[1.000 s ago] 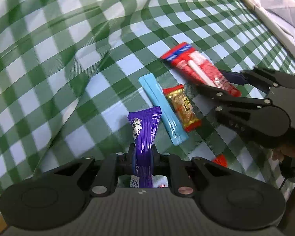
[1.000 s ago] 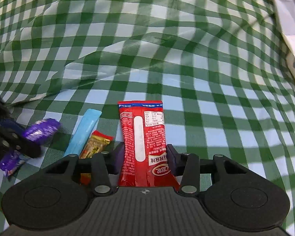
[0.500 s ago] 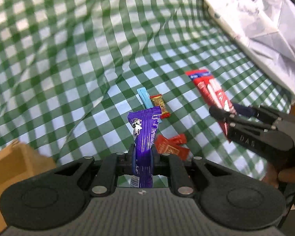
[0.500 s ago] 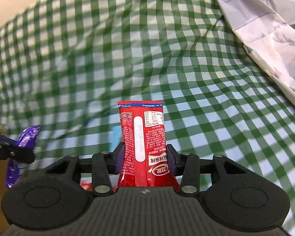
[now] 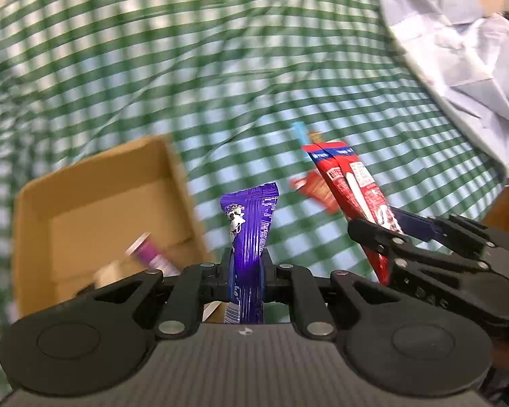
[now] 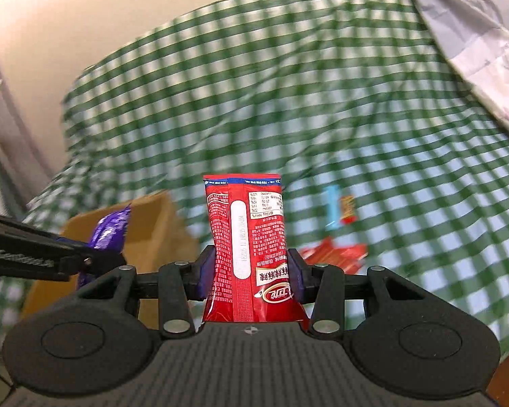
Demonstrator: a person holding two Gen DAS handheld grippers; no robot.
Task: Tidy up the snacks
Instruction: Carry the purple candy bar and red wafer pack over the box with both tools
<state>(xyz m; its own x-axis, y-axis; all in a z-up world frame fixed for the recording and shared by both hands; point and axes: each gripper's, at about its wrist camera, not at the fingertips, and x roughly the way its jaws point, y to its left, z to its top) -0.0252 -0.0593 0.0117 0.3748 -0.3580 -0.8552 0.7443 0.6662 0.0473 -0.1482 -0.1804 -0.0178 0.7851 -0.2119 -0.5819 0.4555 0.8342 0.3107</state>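
My left gripper [image 5: 246, 264] is shut on a purple snack packet [image 5: 249, 224] and holds it in the air beside an open cardboard box [image 5: 95, 203]. My right gripper [image 6: 251, 271] is shut on a red snack packet [image 6: 246, 237], also lifted. In the left wrist view the right gripper [image 5: 400, 234] with the red packet [image 5: 349, 183] is on the right. In the right wrist view the left gripper [image 6: 95, 257] with the purple packet [image 6: 112, 230] is over the box [image 6: 149, 230]. A purple tube [image 5: 149, 251] lies in the box.
On the green checked cloth [image 5: 186, 68] lie a light blue stick [image 6: 332, 210], a small gold and red bar [image 6: 347, 208] and small red packets [image 6: 336, 254]. A pale sheet [image 5: 458, 51] covers the far right. A beige wall [image 6: 51, 34] lies beyond the cloth.
Both grippers have risen and pulled back from the cloth with their packets, swinging left. The cardboard box has come into view under the left gripper.
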